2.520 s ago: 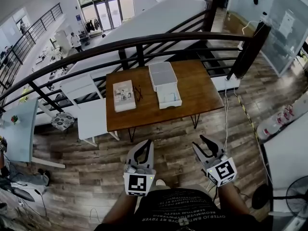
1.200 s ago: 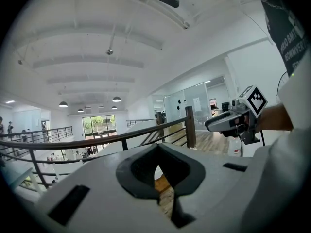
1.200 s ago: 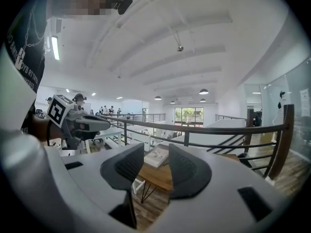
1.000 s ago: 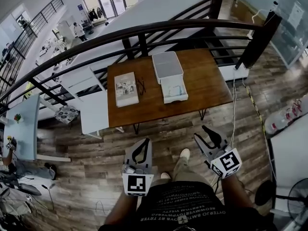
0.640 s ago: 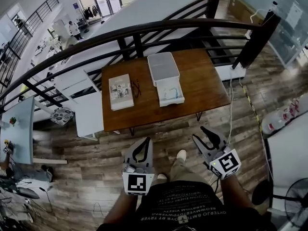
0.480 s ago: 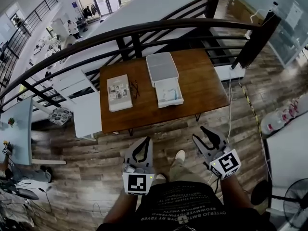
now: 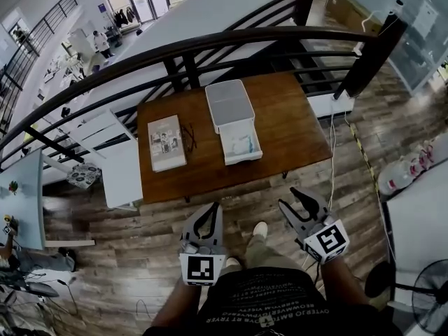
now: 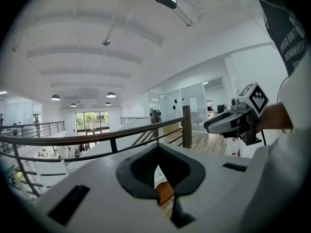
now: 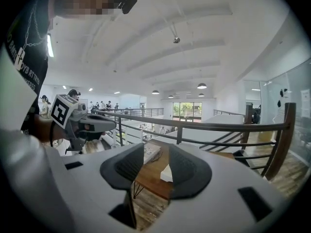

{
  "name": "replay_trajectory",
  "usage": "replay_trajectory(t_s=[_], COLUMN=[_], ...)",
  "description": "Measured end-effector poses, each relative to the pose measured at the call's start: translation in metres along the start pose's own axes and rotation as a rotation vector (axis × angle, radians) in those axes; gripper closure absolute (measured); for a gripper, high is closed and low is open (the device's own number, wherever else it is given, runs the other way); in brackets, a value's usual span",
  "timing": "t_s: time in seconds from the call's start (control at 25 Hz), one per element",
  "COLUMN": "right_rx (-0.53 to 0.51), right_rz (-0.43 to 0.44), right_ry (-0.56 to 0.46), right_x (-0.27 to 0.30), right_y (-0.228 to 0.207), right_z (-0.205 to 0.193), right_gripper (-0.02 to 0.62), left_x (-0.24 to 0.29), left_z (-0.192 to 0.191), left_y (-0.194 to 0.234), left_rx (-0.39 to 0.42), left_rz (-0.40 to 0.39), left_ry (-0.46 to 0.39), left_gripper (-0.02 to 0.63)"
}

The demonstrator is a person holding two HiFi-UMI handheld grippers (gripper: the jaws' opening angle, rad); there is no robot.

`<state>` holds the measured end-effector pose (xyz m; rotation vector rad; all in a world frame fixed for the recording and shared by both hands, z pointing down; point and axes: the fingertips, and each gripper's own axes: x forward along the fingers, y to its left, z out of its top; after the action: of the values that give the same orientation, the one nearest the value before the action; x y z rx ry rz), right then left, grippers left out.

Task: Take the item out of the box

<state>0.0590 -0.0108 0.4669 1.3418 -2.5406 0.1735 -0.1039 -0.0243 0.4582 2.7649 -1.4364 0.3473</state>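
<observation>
The small pale item [image 7: 240, 143], in the open white box [image 7: 243, 160] mid-bench [image 7: 294, 124], is probably light and crushable, best pinched gently across its sides; the book [image 7: 166, 142] and glasses [image 7: 189, 136] lie clear left, while the left tool [image 7: 210, 207], pressed together, and the right tool [image 7: 292, 201], spread and empty, hang well short.

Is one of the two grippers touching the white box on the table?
No, the left gripper and the right gripper both hang over the floor, well apart from the white box on the table.
</observation>
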Motion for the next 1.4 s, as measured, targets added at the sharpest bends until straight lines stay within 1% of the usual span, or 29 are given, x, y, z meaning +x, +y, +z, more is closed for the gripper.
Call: replay_trajectory(t_s=[0.16,0.32,0.56,0.84,1.0,1.16,1.28,1.4], right_rx=[0.008,0.009,0.018,0.029,0.006,0.011,0.024,0.042], right_rz=[0.002,0.027,0.061,0.112,0.12,0.108,0.096,0.097], right_ry=[-0.006,-0.012,-0.019,-0.053,-0.08,-0.101,-0.1,-0.099], right_x=[0.009,0.021,0.038,0.049,0.048,0.042,0.041,0.035], right_y=[-0.015,-0.031,-0.058,-0.094,-0.125,-0.158,-0.175,-0.181], right_z=[0.003,0.007,0.006,0.014,0.023,0.023,0.019,0.014], right_gripper=[0.437,0.437,0.437,0.437,0.437,0.437,0.437,0.437], left_x=[0.017,0.035,0.06,0.089,0.112,0.13,0.135,0.132], left_z=[0.008,0.01,0.013,0.034,0.046,0.062,0.066,0.066], left_y=[0.004,0.007,0.005,0.005,-0.003,-0.018,-0.025,-0.023], left_rx=[0.005,-0.004,0.01,0.042,0.051,0.089,0.086,0.074], left_rz=[0.007,0.018,0.034,0.096,0.122,0.131,0.134,0.164], left_ry=[-0.006,0.02,0.042,0.046,0.038,0.002,0.005,0.019], left_gripper=[0.6,0.6,0.6,0.6,0.6,0.6,0.6,0.6])
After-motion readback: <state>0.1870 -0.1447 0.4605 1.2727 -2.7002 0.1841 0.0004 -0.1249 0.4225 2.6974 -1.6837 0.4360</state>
